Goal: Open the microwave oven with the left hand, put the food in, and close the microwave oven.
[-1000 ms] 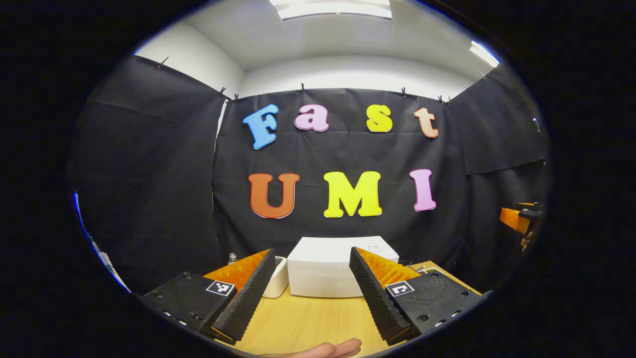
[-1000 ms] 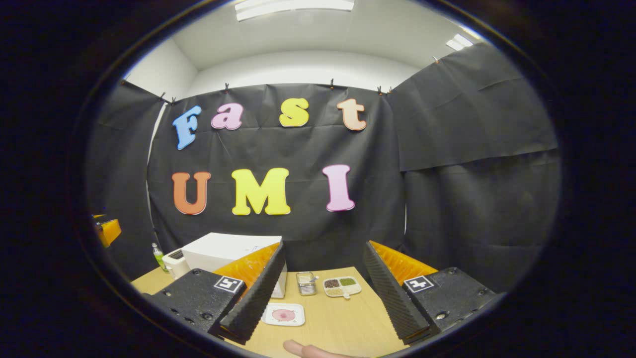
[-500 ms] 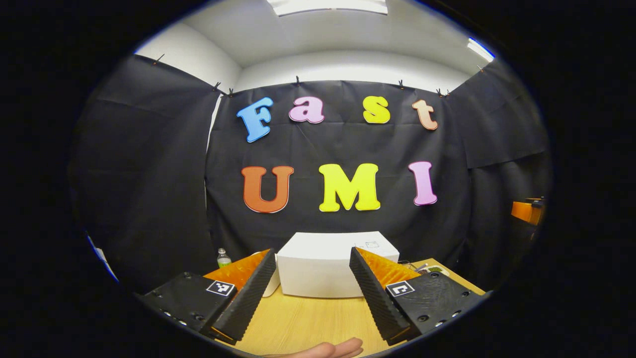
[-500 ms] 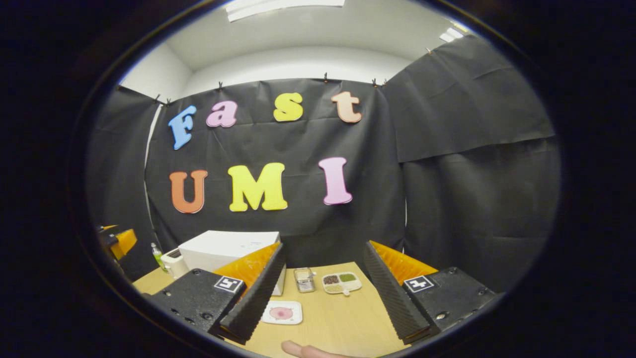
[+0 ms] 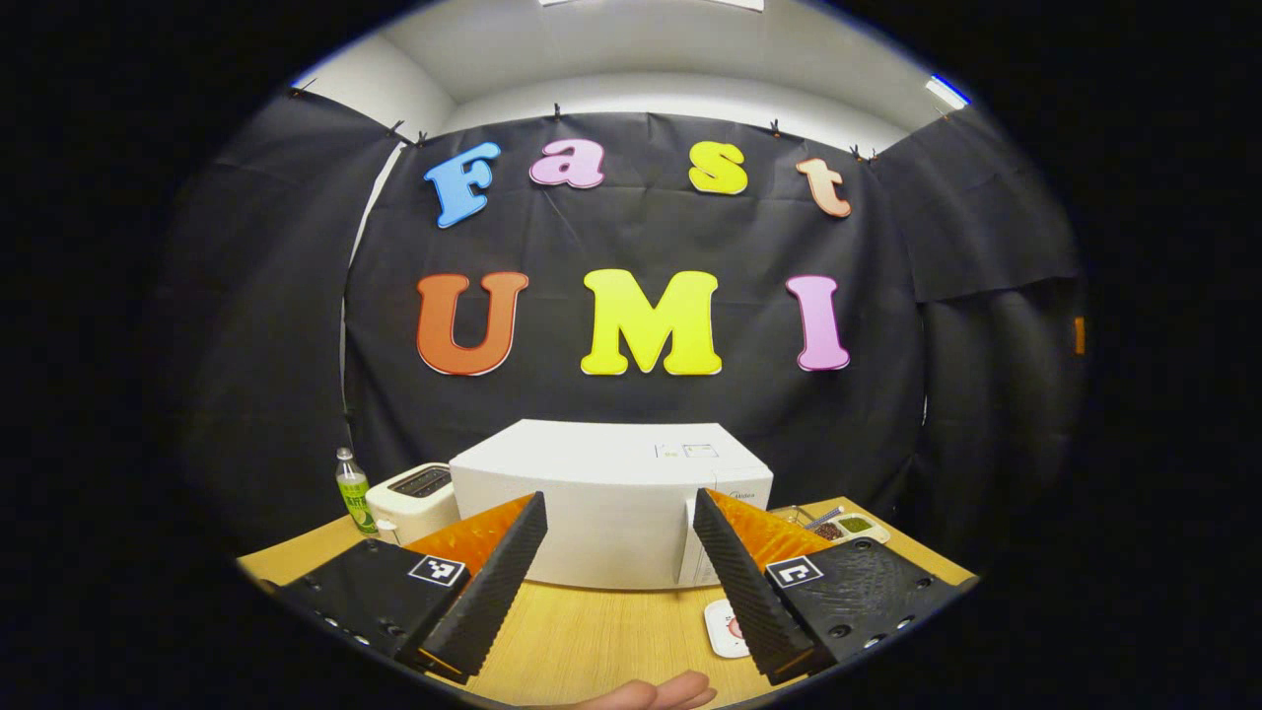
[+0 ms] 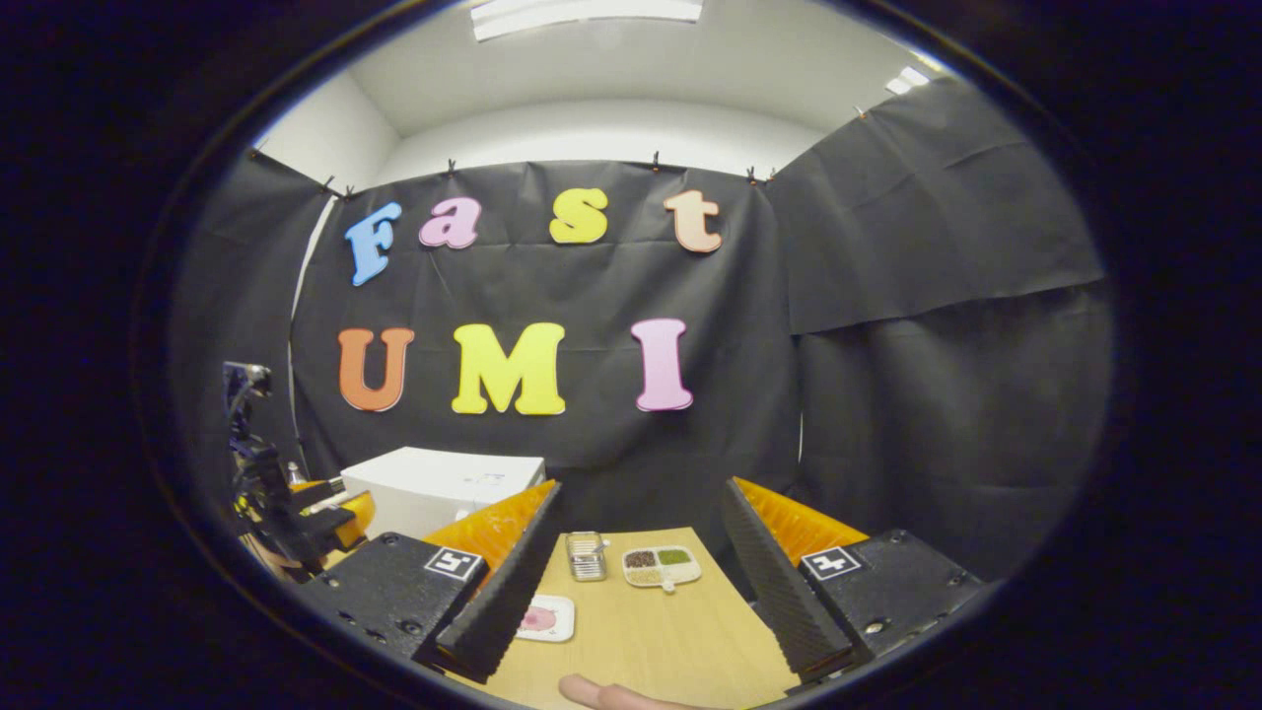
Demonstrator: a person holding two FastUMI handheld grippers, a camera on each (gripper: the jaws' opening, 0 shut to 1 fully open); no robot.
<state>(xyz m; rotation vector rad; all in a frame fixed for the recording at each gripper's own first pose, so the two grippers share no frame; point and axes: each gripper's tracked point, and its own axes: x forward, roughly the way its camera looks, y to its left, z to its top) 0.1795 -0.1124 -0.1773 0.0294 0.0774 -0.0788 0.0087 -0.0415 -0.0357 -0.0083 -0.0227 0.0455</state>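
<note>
Wooden surface: the pale wooden tabletop (image 5: 601,641) carried everything, with black cloth behind it.
Microwave: the white box-shaped microwave oven (image 5: 606,503) stood at 12 o'clock in the left gripper view, its door closed, the vertical handle (image 5: 687,542) toward its right side.
Left claw: the left gripper (image 5: 616,572), with black ribbed fingers on orange backs, was spread wide and held nothing; it was short of the oven's front, not touching it.
Right claw: the right gripper (image 6: 636,582) was likewise released and empty, above the table.
Food: the small white square plate with pink food (image 6: 545,618) lay at 7 o'clock in the right gripper view, just beside that gripper's left finger.
Other dishes: a small metal container (image 6: 587,555) and a white divided tray of grains (image 6: 661,566) sat near each other at 6 o'clock.
Left of the oven: a white toaster (image 5: 419,498) and a green-labelled plastic bottle (image 5: 351,490) stood at 8 o'clock.
</note>
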